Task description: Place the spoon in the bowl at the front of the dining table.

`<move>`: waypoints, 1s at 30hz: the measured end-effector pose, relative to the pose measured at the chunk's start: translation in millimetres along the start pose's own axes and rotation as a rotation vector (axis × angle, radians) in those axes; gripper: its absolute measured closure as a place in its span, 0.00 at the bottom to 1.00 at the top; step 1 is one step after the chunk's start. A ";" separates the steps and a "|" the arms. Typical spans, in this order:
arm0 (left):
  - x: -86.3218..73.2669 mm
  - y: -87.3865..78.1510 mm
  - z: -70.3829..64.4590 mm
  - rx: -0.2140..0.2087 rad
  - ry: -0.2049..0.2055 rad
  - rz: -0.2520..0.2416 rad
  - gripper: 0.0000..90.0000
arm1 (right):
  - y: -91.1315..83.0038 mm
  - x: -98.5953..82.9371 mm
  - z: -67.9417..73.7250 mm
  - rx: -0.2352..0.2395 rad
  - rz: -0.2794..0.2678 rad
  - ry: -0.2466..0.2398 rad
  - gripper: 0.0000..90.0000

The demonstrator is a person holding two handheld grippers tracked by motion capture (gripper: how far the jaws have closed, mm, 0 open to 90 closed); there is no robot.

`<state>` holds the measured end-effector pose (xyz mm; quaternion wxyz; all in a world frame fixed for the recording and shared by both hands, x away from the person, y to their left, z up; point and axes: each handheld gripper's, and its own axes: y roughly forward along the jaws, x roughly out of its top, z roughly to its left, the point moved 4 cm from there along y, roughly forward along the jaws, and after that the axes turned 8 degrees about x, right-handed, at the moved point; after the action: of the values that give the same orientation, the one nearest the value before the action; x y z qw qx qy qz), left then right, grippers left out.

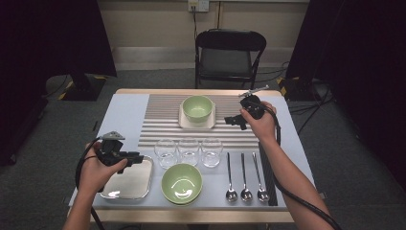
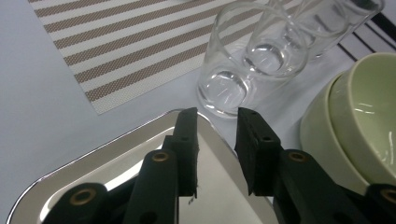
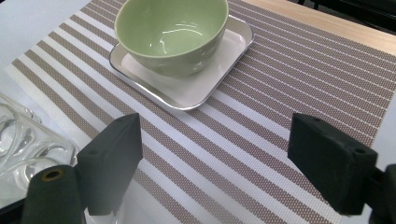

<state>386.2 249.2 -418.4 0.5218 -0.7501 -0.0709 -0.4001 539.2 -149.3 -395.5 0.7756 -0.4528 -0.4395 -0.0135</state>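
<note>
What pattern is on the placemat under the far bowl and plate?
The placemat has tan and white woven stripes, clearest in the right gripper view.

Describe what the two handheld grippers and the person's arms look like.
Both the left gripper and the right gripper are black, each with two blocky black jaws on arms with brass-coloured pivot rivets. A black cable trails from each along the forearm. The left one carries a grey three-cornered plate on top. The forearms are bare, with no sleeves showing.
</note>
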 end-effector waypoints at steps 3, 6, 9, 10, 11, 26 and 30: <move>1.8 -1.2 -5.4 -0.013 0.006 -0.007 0.81 | -2.0 -2.1 1.3 0.006 0.001 -0.003 0.19; 2.9 -1.6 -8.8 -0.020 0.014 -0.004 0.82 | -2.9 -4.5 2.8 0.012 0.004 -0.011 0.19; 4.7 -2.9 -10.9 -0.024 -0.001 -0.006 0.84 | -2.8 -7.6 4.3 0.013 0.011 -0.018 0.19; 5.4 -3.7 -10.9 -0.020 0.007 -0.002 0.84 | -2.8 -8.7 5.1 0.017 0.015 -0.013 0.19; 6.3 -4.6 -12.0 -0.024 0.001 -0.002 0.85 | -2.7 -9.9 5.5 0.019 0.016 -0.015 0.19; 24.2 -10.9 -29.4 -0.045 0.003 0.006 0.89 | -11.3 -21.3 4.8 0.039 0.015 -0.019 0.19; 29.2 -11.5 -33.7 -0.058 0.009 0.004 0.90 | -12.6 -22.8 2.4 0.040 0.013 -0.011 0.19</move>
<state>382.0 217.0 -385.8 0.5010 -0.7632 -0.0556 -0.4044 518.3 -163.6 -402.1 0.7823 -0.4401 -0.4409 0.0029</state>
